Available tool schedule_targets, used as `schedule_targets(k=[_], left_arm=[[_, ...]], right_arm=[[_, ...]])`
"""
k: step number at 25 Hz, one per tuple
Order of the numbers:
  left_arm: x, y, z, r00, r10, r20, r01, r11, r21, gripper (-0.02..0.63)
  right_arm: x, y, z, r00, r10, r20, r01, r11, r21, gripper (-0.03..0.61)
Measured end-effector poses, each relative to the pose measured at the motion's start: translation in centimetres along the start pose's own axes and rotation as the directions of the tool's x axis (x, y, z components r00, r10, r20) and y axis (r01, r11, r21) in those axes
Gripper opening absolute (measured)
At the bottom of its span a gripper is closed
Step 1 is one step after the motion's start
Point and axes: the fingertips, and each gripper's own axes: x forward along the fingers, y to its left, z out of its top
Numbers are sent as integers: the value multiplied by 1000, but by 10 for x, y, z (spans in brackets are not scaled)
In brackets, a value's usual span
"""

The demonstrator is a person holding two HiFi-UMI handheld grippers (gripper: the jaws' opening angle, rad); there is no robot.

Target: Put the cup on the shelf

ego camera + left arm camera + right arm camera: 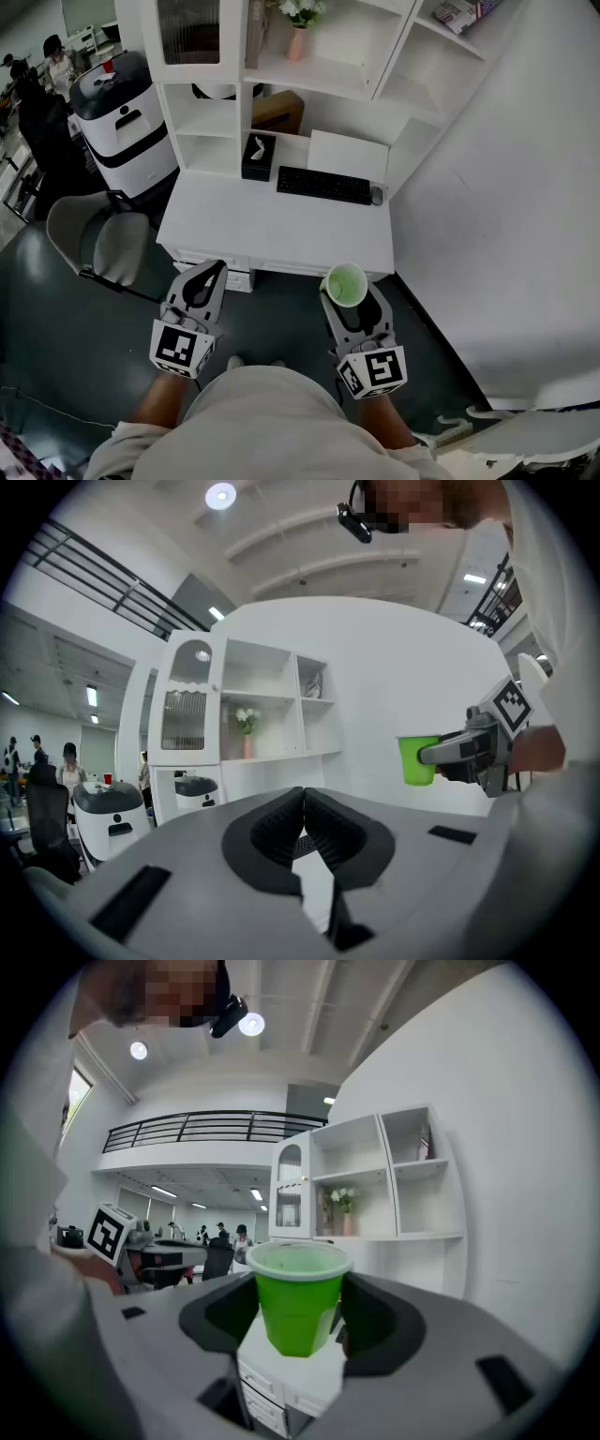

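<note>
Listener: Cup point(345, 284) location, please?

Describer: A green cup stands upright, clamped between the jaws of the right gripper point(349, 298). That gripper is held level in front of the person, at the near edge of the white surface point(281, 234), and the cup is not resting on it.

Listener: Which way is the shelf?

Describer: The shelf point(309, 77) lies ahead and higher, rising from the back of the surface. The cup would have to travel forward over the keyboard point(323, 185) and then up. The right hand carries it, so that hand is the one to reach.

Listener: And the other hand?

Describer: The left gripper point(208, 278) is level alongside, well apart from the cup. Its jaws are pressed together with nothing between them.

Listener: Anything inside things?

Describer: The cup looks empty. One open shelf bay holds a pink vase point(297, 42) of flowers. The bay to its right looks bare and is probably the easier spot.
</note>
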Motion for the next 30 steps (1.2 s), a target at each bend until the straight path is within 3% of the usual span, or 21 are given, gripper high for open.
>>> schedule_targets(k=[23, 30], left_arm=[[11, -25, -4, 998, 63, -21, -62, 998, 22, 2], [29, -10, -8, 998, 59, -17, -59, 998, 25, 2]], right_arm=[[-8, -26, -12, 998, 70, 6, -70, 997, 16, 282], [12, -29, -13, 997, 80, 6, -80, 997, 18, 282]])
